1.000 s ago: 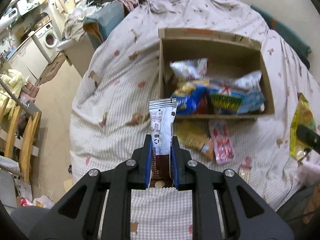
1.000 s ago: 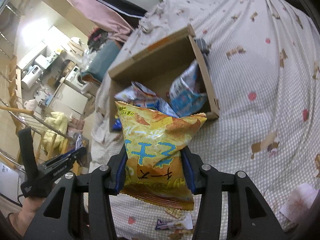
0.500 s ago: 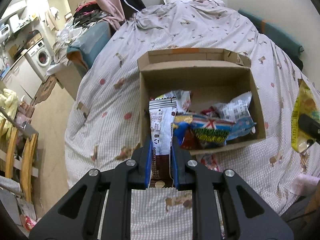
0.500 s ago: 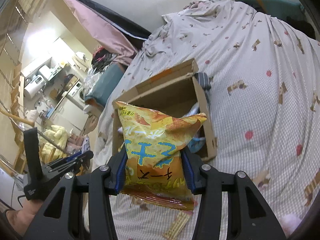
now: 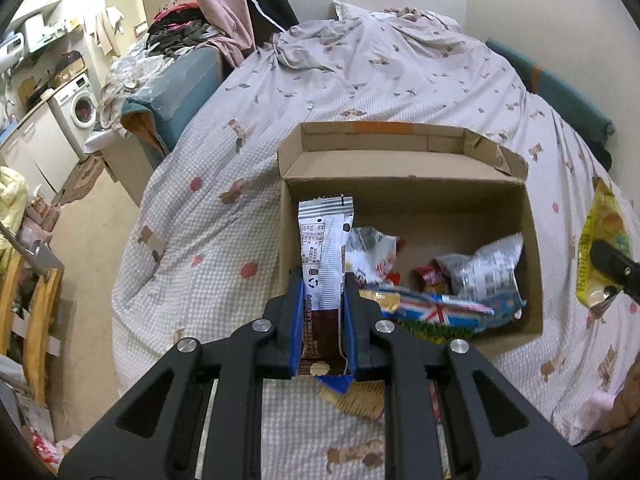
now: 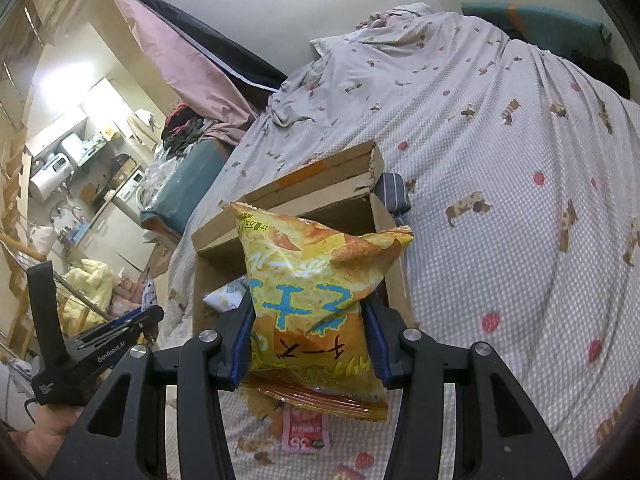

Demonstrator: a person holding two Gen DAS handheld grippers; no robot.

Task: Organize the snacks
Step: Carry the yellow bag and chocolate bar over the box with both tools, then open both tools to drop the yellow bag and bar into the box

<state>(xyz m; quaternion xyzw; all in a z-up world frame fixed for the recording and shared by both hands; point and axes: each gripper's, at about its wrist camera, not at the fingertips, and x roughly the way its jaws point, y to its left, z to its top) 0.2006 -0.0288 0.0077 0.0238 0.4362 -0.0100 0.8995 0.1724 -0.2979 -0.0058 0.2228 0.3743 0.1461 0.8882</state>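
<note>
From the left wrist, we see the left gripper (image 5: 323, 300) with its fingers nearly together, pinching a narrow grey-and-brown snack bar (image 5: 325, 248) upright. The bar's top stands before the left inner wall of the open cardboard box (image 5: 404, 184), which rests on the bedspread (image 5: 224, 220) and holds several snack packets (image 5: 440, 304). The box's far half is bare.

From the right wrist, the right gripper (image 6: 306, 344) has its fingers partly spread, squeezing a yellow chip bag (image 6: 312, 292) just before the box's near rim (image 6: 280, 216). Open bedspread lies to the right.
</note>
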